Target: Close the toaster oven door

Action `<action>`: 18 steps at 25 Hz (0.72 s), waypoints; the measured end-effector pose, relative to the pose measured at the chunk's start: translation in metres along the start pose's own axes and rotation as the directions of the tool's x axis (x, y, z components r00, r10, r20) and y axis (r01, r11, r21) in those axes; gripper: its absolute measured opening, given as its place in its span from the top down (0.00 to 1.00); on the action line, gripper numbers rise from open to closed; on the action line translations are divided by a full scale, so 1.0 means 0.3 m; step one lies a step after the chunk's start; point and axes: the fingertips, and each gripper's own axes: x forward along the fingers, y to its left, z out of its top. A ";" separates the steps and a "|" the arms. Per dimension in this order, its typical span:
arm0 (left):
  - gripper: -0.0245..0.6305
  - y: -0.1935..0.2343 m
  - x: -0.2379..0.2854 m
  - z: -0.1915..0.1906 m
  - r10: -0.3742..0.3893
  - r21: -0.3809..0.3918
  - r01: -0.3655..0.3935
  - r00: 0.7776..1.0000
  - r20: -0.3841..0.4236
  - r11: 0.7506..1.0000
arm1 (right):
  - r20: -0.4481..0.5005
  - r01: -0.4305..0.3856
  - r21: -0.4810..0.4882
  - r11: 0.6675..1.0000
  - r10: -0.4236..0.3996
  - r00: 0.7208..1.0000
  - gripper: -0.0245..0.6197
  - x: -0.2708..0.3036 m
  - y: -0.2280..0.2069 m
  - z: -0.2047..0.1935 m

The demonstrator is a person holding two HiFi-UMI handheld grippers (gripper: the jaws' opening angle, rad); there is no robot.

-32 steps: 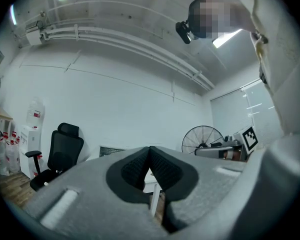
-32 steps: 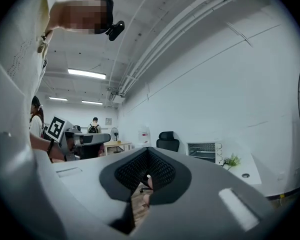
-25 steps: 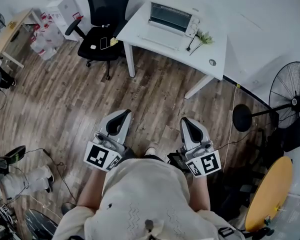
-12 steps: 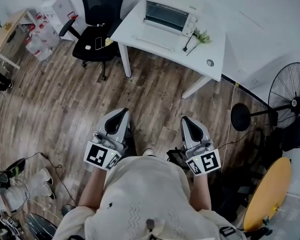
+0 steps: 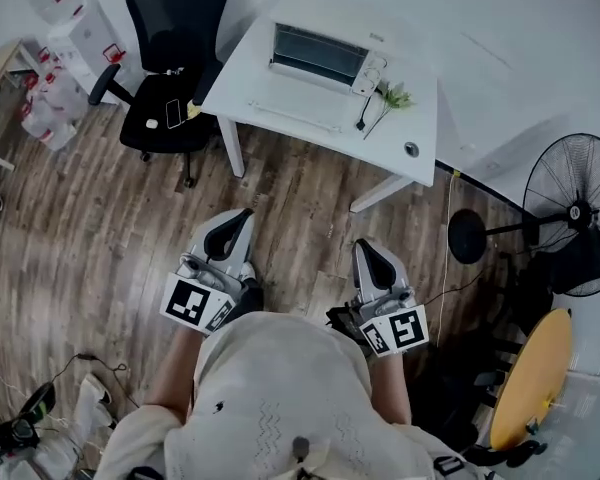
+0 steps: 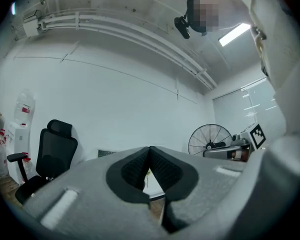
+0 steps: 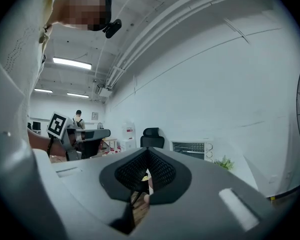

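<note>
**Head view:** approach step. The left tool [image 5: 236, 218] and right tool [image 5: 368, 250], both closed on nothing, are well apart from the toaster oven [image 5: 318, 56] on the tabletop [image 5: 410, 118]. Its door [image 5: 298, 96] appears folded down.

**Left gripper view:** the jaws meet.

**Right gripper view:** likewise, with the oven ahead.

Next, reach the door and lift it. Compared with 1 s earlier, the tabletop lies nearer.

Cream top [image 5: 280, 388], two grey tools [image 5: 242, 214] [image 5: 366, 247]
</note>
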 end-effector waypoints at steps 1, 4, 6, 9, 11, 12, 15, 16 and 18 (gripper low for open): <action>0.96 0.031 0.018 0.005 -0.011 -0.003 0.011 1.000 0.002 1.000 | -0.004 0.006 -0.002 1.000 -0.006 1.000 0.95 0.036 0.000 0.001; 0.96 0.117 0.055 0.003 -0.038 -0.006 0.038 0.999 -0.005 0.999 | -0.014 0.024 -0.002 1.000 -0.024 1.000 0.95 0.135 -0.005 0.003; 0.96 0.172 0.071 -0.002 -0.048 -0.003 0.048 0.999 -0.012 0.999 | -0.012 0.041 -0.002 0.999 -0.041 0.999 0.95 0.194 -0.012 0.011; 0.96 0.260 0.075 -0.005 -0.052 -0.013 0.052 0.999 -0.012 0.999 | 0.010 0.070 0.024 0.997 -0.071 0.997 0.95 0.271 -0.019 0.027; 0.96 0.319 0.070 -0.007 -0.047 -0.013 0.047 0.999 -0.010 0.999 | 0.029 0.087 0.037 0.995 -0.088 0.996 0.95 0.319 -0.017 0.034; 0.96 0.347 0.068 -0.009 -0.042 -0.013 0.042 0.999 -0.011 0.999 | 0.033 0.091 0.035 0.995 -0.093 0.995 0.95 0.343 -0.012 0.033; 0.96 0.412 0.066 -0.016 -0.025 -0.019 0.025 1.000 -0.011 1.000 | 0.021 0.085 0.017 0.996 -0.085 0.996 0.95 0.402 0.006 0.019; 0.96 0.427 0.065 -0.020 -0.022 -0.024 0.021 1.000 -0.011 0.999 | 0.014 0.081 0.014 0.997 -0.082 0.997 0.95 0.417 0.011 0.013; 0.96 0.454 0.068 -0.029 -0.017 -0.036 0.017 1.000 -0.016 0.999 | 0.000 0.081 0.010 0.997 -0.081 0.997 0.95 0.443 0.016 0.004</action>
